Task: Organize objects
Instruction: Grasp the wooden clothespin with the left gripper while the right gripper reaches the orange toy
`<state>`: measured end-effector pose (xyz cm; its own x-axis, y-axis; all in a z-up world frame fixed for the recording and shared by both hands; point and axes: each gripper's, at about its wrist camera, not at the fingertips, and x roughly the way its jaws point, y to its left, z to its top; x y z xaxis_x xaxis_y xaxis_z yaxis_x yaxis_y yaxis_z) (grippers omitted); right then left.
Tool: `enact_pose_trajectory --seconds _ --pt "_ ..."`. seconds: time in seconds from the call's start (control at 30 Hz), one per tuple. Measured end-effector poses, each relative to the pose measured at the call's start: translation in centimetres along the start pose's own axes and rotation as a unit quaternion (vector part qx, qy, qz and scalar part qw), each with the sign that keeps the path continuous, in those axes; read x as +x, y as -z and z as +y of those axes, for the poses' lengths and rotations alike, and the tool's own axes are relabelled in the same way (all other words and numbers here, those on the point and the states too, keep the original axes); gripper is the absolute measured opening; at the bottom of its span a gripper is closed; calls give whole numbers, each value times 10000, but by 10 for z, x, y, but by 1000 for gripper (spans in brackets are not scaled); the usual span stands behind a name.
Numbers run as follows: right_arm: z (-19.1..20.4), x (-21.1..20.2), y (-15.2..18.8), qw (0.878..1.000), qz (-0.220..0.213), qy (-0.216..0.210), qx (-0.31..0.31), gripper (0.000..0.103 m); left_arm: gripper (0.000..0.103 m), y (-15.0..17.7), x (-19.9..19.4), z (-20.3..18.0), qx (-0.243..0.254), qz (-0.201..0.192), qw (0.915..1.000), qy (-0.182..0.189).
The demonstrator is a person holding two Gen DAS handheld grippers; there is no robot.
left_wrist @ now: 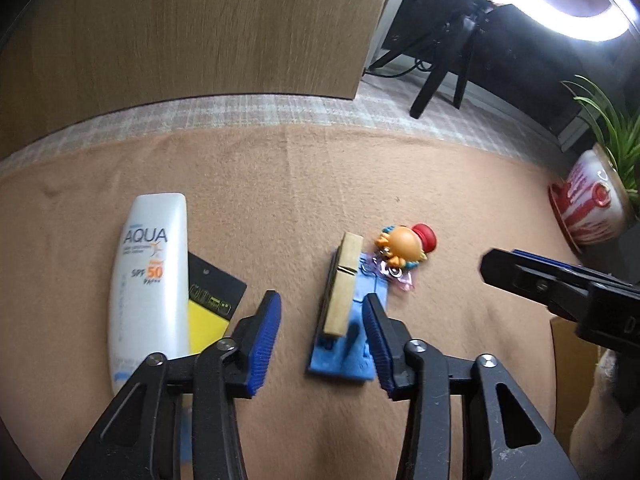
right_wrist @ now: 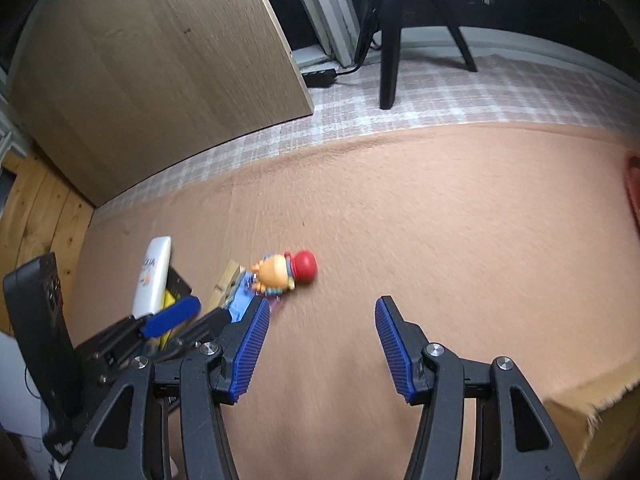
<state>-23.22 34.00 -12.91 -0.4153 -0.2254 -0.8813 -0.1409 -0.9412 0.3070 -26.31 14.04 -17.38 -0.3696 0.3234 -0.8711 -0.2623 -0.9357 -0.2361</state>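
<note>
Low in the left wrist view, the left gripper [left_wrist: 322, 340] has its blue-padded jaws parted, nothing clamped; the wooden clothespin [left_wrist: 341, 286] and the blue block [left_wrist: 352, 332] it lies on sit in the gap, with the right pad at the block's right edge, though contact is unclear. Upper right of the clothespin, an orange toy figure with a red cap [left_wrist: 404, 246] lies on its side, with a small clear-purple piece [left_wrist: 394, 274] just below it, touching the block's top corner. At left centre, a white AQUA SPF 50 sunscreen tube [left_wrist: 150, 280] lies lengthwise, partly over a black-and-yellow card pack [left_wrist: 214, 300] to its right. All of it rests on a tan felt cloth [left_wrist: 280, 184] over a plaid cover [left_wrist: 248, 114]. At the right edge, the right gripper [left_wrist: 520, 268] comes in from the side, above the cloth. A red-and-white plant pot [left_wrist: 592, 208] sits at far right, a ring light [left_wrist: 576, 4] at the top right. In the right wrist view, the right gripper [right_wrist: 322, 344] is wide open and empty over bare cloth, the toy figure above and left of its left pad. The view is motion-blurred. The left gripper [right_wrist: 176, 316] shows at lower left beside the tube.
</note>
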Motion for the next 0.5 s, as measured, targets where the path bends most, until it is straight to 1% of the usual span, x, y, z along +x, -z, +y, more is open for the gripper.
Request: enact_pose_trajectory --seconds 0.07,0.1,0.13,0.17,0.27,0.4,0.47,0.5 --pt "3 9 -6 10000 32 -27 20 51 32 -1 3 1 22 -17 10000 1" --pt "4 13 -9 10000 53 -36 20 51 29 -2 3 0 60 -44 10000 19" --pt "6 17 -11 10000 69 -36 12 51 22 -2 3 1 60 -46 10000 51" --pt "9 22 -14 10000 87 -16 -17 51 18 -2 3 2 50 -49 10000 66" --pt "18 33 -20 9998 135 37 -154 51 14 -3 3 5 11 -79 10000 5" --pt "32 47 -22 9987 246 158 -424 51 14 1 2 16 -80 -38 9999 -81" --pt "37 53 -21 9973 367 264 -572 51 14 4 0 21 -131 -46 9999 -14" --pt "40 54 -20 9968 351 299 -647 51 14 5 -1 22 -146 -44 9999 -16"
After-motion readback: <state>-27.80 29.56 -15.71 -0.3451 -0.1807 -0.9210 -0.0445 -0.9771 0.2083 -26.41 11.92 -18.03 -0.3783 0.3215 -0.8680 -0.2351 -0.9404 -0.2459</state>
